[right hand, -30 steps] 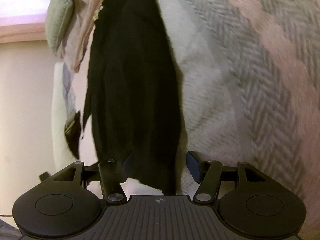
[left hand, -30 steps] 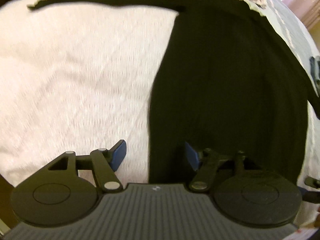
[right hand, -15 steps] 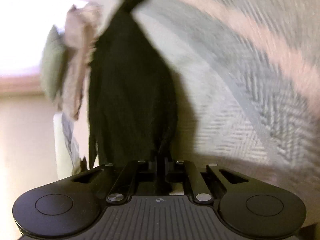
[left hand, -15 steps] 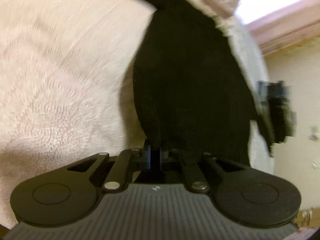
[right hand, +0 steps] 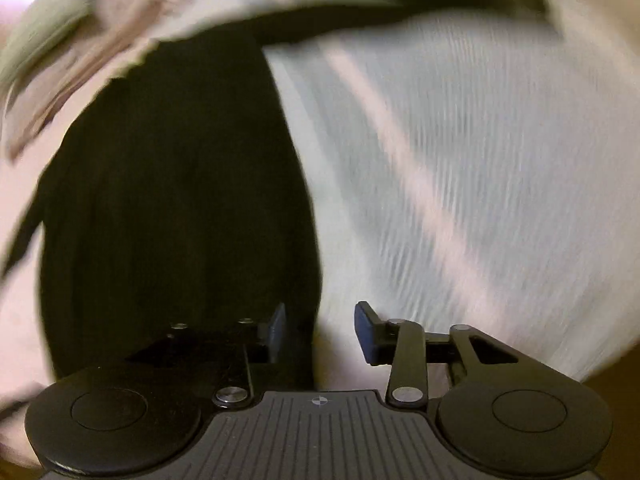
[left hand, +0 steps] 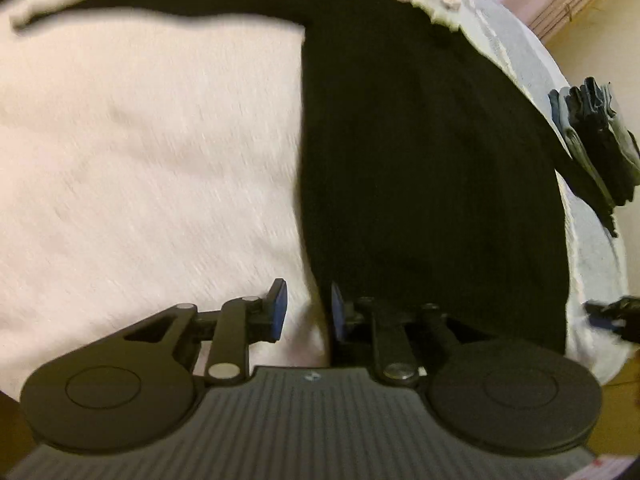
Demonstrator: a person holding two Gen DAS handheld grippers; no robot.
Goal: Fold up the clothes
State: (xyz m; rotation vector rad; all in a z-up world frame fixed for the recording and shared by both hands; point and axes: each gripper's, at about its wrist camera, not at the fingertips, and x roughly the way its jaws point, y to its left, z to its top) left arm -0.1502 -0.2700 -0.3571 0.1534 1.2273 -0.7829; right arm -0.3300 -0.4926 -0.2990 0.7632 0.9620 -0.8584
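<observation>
Both tools apparently opening, empty

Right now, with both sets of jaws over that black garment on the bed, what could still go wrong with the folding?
1. Both the left gripper and right gripper are opening, their jaws clear of the black knit garment, so the fold may slacken.
2. Its long thin sleeve lies stretched across the pale pink bedspread, still unfolded.
3. The garment lies near the bed's edge and might slip off.

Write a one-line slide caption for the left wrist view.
Left gripper opening over the edge of a black garment spread on a pale bedcover.
</observation>
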